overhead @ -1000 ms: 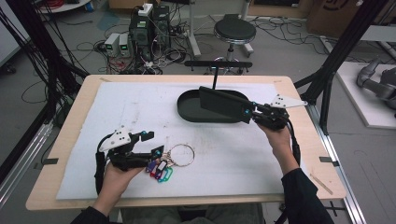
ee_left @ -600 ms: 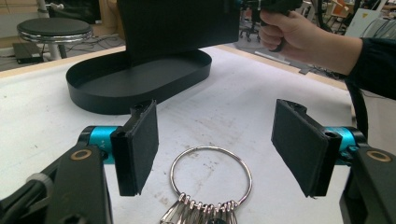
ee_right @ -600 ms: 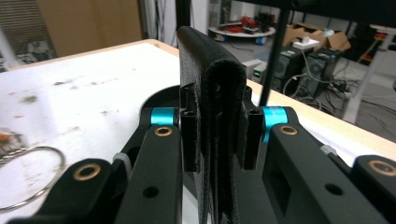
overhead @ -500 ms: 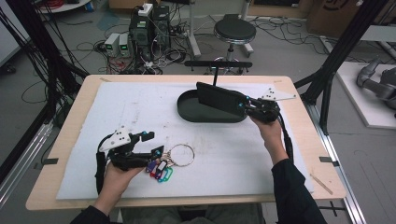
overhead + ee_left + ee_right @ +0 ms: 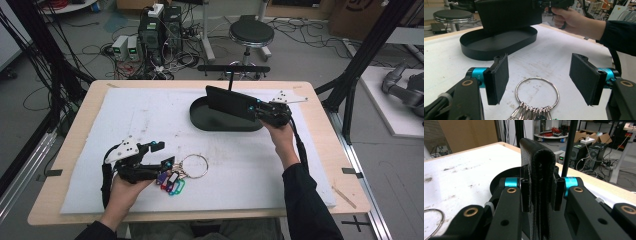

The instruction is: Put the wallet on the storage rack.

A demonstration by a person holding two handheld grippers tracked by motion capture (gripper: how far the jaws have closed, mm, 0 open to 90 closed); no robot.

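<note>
The flat black folded leather wallet (image 5: 230, 102) has moved inward from the rim and now hangs over the middle of the shallow black oval tray (image 5: 210, 125), pinched on edge by the right gripper (image 5: 541, 192); a drop into the tray looks near. On the white-covered surface (image 5: 150, 120), the left gripper (image 5: 539, 77) stays spread around the steel key ring with coloured tags (image 5: 537, 96), not touching it.

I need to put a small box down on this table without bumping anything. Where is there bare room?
The far left of the white mat, left of the black oval tray, is bare. So is the near right stretch between the key ring and the right forearm. It is crowded at the tray, where the right gripper holds a black wallet, and around the left gripper.
</note>
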